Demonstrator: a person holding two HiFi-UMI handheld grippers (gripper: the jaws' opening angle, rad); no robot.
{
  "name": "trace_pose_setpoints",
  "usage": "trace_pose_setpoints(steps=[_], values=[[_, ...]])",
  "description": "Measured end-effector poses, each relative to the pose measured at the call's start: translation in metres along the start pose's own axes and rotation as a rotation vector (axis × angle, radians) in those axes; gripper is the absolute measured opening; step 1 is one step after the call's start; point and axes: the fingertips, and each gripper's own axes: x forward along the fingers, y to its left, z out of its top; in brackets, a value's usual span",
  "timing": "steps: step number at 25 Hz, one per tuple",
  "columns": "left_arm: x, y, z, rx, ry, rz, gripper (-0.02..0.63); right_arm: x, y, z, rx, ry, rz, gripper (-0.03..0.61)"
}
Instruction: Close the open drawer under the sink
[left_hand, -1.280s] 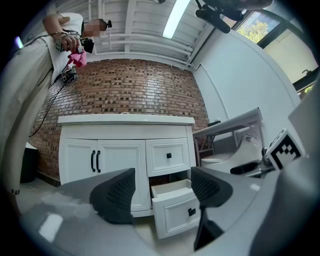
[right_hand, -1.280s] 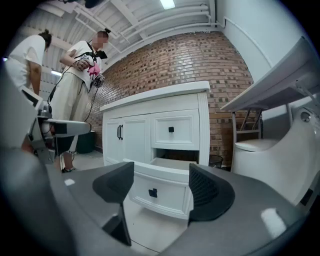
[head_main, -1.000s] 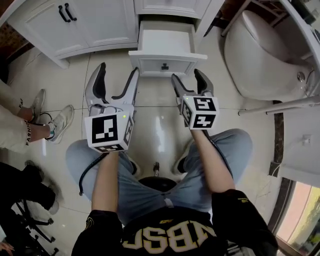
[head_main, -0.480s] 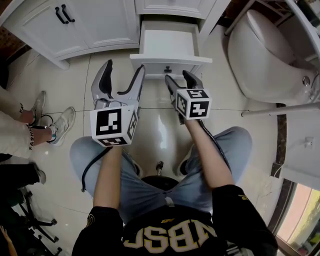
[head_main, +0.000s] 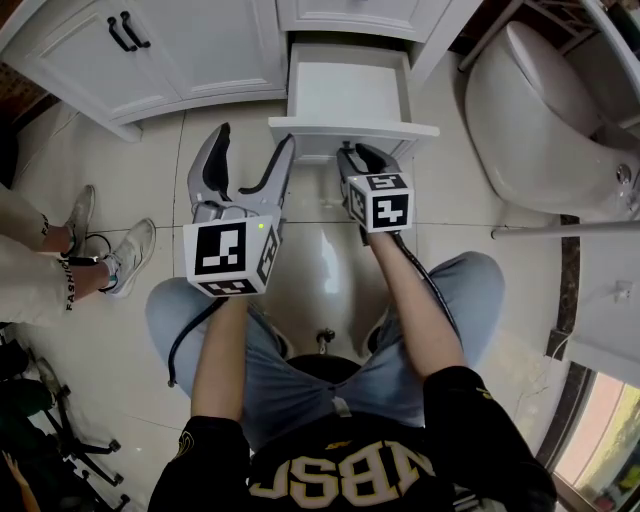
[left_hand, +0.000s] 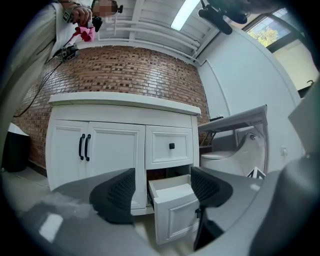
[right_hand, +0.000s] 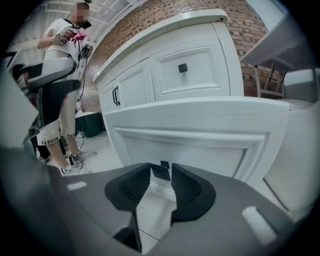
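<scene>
The white drawer (head_main: 350, 90) stands pulled out from the bottom of the sink cabinet, with its front panel (right_hand: 200, 135) filling the right gripper view. My right gripper (head_main: 358, 156) is right at that front, pointing down at it. Its jaws are closing and only a narrow gap is left. The small black knob (right_hand: 164, 164) sits at the tips of my right gripper (right_hand: 161, 181); I cannot see the pads pressing on it. My left gripper (head_main: 255, 142) hovers open and empty to the left of the drawer (left_hand: 175, 210), short of its front corner.
A white toilet (head_main: 545, 110) stands to the right of the drawer. The cabinet's double doors (head_main: 150, 50) are shut, as is the upper drawer (left_hand: 170, 146). A bystander's sneakers (head_main: 105, 255) rest on the tiled floor at left. My knees are below the grippers.
Both grippers have moved forward toward the drawer. The right one has dropped to the drawer front and its jaws have narrowed from wide open to a slim gap.
</scene>
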Motion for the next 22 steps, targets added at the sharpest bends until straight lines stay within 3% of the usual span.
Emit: trace_pose_setpoints(steps=[6, 12, 22], values=[[0.009, 0.008, 0.0, -0.025, -0.003, -0.004, 0.353, 0.012, -0.003, 0.008, -0.064, -0.01, -0.031, 0.121], [0.018, 0.01, -0.001, -0.044, -0.002, -0.023, 0.353, 0.031, -0.009, 0.014, -0.249, 0.039, -0.066, 0.109], [0.03, 0.037, -0.008, -0.059, 0.017, -0.029, 0.353, 0.072, -0.035, 0.045, -0.223, 0.007, -0.135, 0.107]])
